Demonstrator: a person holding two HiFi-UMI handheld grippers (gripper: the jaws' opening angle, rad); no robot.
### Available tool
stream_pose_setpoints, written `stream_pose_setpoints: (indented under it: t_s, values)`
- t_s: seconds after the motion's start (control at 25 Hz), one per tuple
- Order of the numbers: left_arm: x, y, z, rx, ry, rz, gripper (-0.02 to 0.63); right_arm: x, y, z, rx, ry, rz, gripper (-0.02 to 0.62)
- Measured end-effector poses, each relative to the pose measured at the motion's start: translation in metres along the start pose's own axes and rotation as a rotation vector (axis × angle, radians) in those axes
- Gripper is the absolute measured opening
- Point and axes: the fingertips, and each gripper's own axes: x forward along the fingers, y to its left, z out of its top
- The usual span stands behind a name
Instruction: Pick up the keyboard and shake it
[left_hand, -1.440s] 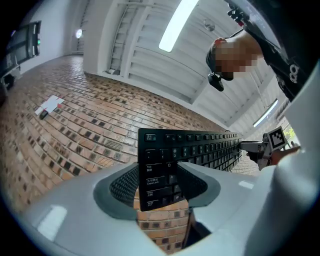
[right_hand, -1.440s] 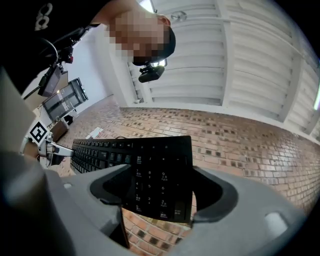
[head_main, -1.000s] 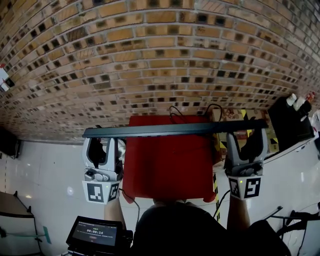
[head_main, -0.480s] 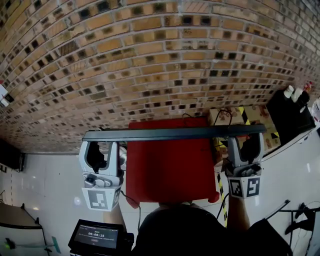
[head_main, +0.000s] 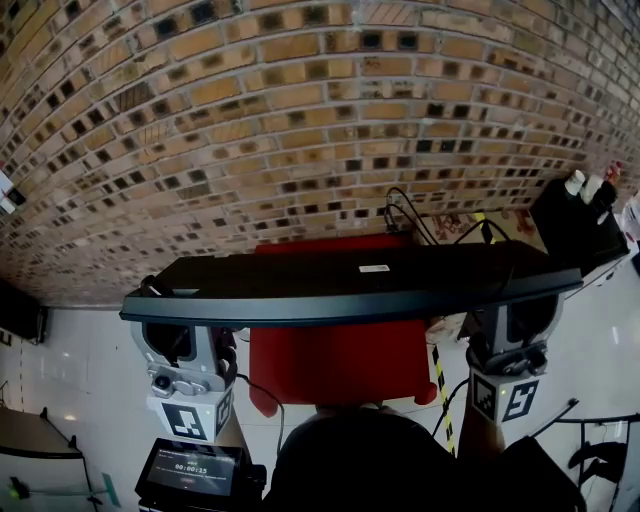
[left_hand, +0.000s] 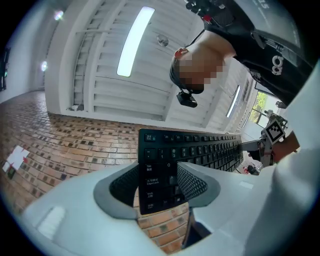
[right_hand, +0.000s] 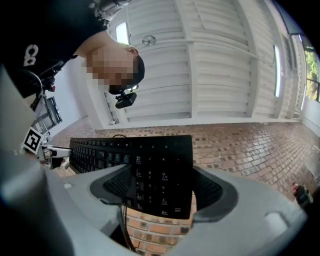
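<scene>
Our left gripper (head_main: 185, 335) and right gripper (head_main: 515, 325) each clamp an end of the black keyboard (head_main: 350, 285) (keys down), so we judge it lifted; shaking next needs both grips firm.

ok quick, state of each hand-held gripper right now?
Left hand-held gripper: shut on the keyboard, Caps Lock end.
Right hand-held gripper: shut on the keyboard, numpad end.

1 keyboard (head_main: 350, 285), 2 grippers (head_main: 183, 338) (head_main: 516, 325), 1 red table (head_main: 340, 365)

Left gripper (head_main: 185, 335) and right gripper (head_main: 515, 320) level, well apart; jaws clamped.
</scene>
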Motion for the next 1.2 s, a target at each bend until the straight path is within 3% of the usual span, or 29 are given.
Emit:
stream_pose_setpoints:
  t_s: [0.2,0.56,0.88,1.2]
  values:
    - [-0.004,0.001,-0.022,-0.031,0.073,0.009,0.241,0.005,0.003,-0.029,0.039,0.112,0.015,0.36]
    - [-0.027,0.003,-0.106,-0.127,0.342,0.031,0.241,0.0,0.013,-0.114,0.093,0.383,0.062,0.36]
    - [-0.043,-0.004,-0.145,-0.169,0.471,0.038,0.241,-0.015,0.016,-0.157,0.133,0.503,0.074,0.36]
    - [-0.055,-0.009,-0.165,-0.203,0.544,0.041,0.241,-0.026,0.017,-0.178,0.146,0.58,0.084,0.36]
